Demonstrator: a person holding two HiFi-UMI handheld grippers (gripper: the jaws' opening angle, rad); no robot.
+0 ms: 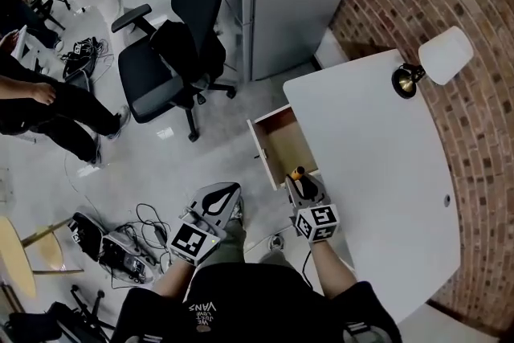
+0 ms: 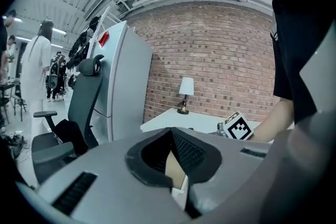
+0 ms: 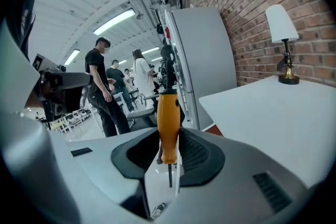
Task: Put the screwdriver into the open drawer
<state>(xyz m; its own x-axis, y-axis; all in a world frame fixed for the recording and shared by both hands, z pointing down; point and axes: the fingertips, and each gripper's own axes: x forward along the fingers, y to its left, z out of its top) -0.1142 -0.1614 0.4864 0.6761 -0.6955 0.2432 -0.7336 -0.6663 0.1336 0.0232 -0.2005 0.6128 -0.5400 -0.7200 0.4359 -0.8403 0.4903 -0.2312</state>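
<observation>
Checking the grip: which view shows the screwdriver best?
Right gripper view: the screwdriver sits at the centre, orange handle clamped between the jaws, shaft visible. Head view shows only its orange top; left gripper view shows none of it.

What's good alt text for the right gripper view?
The right gripper is shut on an orange-handled screwdriver, held upright with its metal shaft pointing down between the jaws. To the right, a white table carries a lamp beside a brick wall; people stand in the background at left.
</observation>
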